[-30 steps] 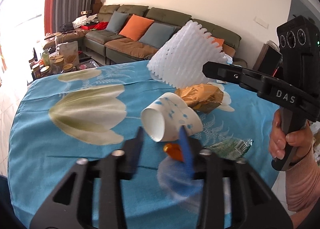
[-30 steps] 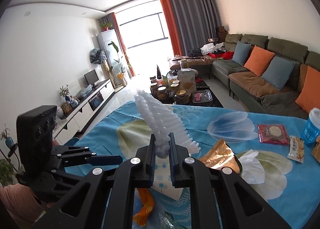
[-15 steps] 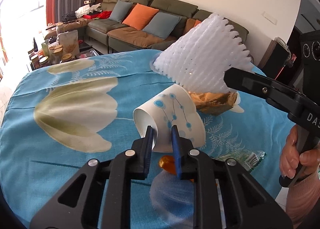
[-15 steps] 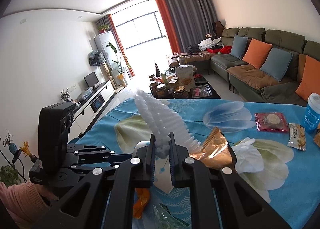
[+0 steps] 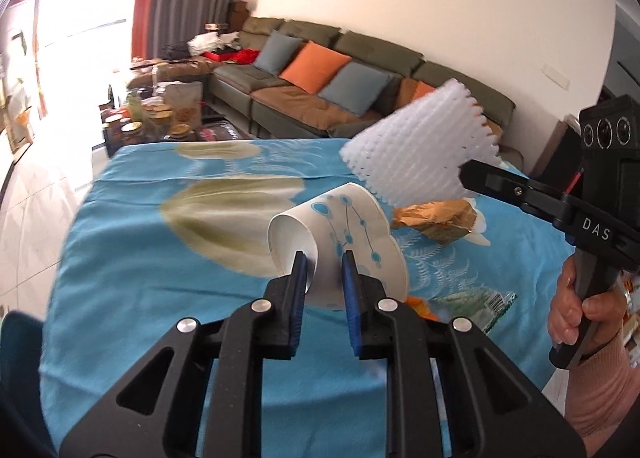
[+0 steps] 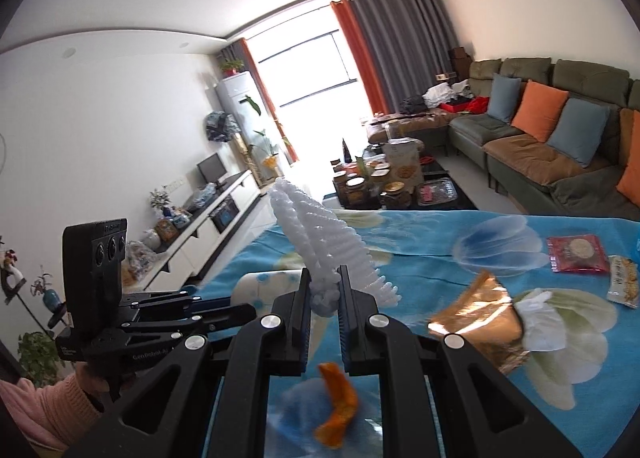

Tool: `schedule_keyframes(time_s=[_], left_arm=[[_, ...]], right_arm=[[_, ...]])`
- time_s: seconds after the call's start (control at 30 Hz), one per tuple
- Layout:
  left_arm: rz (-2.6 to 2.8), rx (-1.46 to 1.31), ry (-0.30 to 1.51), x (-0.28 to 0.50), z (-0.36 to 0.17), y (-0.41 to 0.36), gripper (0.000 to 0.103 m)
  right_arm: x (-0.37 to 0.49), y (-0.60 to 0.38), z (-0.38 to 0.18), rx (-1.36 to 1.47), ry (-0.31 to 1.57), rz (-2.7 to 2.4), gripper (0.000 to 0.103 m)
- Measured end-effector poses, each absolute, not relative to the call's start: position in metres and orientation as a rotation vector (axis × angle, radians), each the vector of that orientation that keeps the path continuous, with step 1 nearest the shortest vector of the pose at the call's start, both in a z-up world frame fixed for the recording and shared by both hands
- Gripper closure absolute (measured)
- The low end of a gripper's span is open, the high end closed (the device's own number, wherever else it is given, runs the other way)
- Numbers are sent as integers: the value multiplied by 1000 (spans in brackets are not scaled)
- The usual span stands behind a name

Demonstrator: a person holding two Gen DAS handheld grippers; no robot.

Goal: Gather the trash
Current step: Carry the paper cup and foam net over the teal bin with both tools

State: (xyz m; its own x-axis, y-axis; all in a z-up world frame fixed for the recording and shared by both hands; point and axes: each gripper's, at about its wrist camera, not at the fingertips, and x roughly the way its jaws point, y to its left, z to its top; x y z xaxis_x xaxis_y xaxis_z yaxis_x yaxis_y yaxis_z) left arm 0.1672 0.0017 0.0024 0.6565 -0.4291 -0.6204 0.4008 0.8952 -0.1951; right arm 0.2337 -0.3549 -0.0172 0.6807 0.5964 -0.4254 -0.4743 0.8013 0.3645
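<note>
My left gripper (image 5: 323, 263) is shut on the rim of a white paper cup (image 5: 344, 234) with blue dots, held tilted above the blue tablecloth (image 5: 160, 278); the cup also shows in the right wrist view (image 6: 264, 286). My right gripper (image 6: 324, 278) is shut on a white foam fruit net (image 6: 320, 242) and holds it above the table, just right of the cup; the net also shows in the left wrist view (image 5: 420, 154). An orange peel (image 6: 336, 402) lies on the cloth below my right gripper.
A crumpled gold wrapper (image 6: 476, 318) and white tissue (image 6: 540, 322) lie to the right. A red snack packet (image 6: 576, 254) and a biscuit packet (image 6: 622, 282) lie further right. A green wrapper (image 5: 480, 302) lies near the table's edge. A sofa (image 5: 320, 90) stands behind.
My left gripper closed on the cup's rim and lifted it off the cloth. My right gripper kept hold of the foam net, staying close above the cup.
</note>
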Motion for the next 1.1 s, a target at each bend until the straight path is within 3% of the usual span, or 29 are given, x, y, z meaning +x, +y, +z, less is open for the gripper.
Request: schedule_keyframes(time_s=[1.1], left_arm=[[-5,-224,642,41,9,250,85]], right_arm=[[222,-149,-24,193,699,1063,92]])
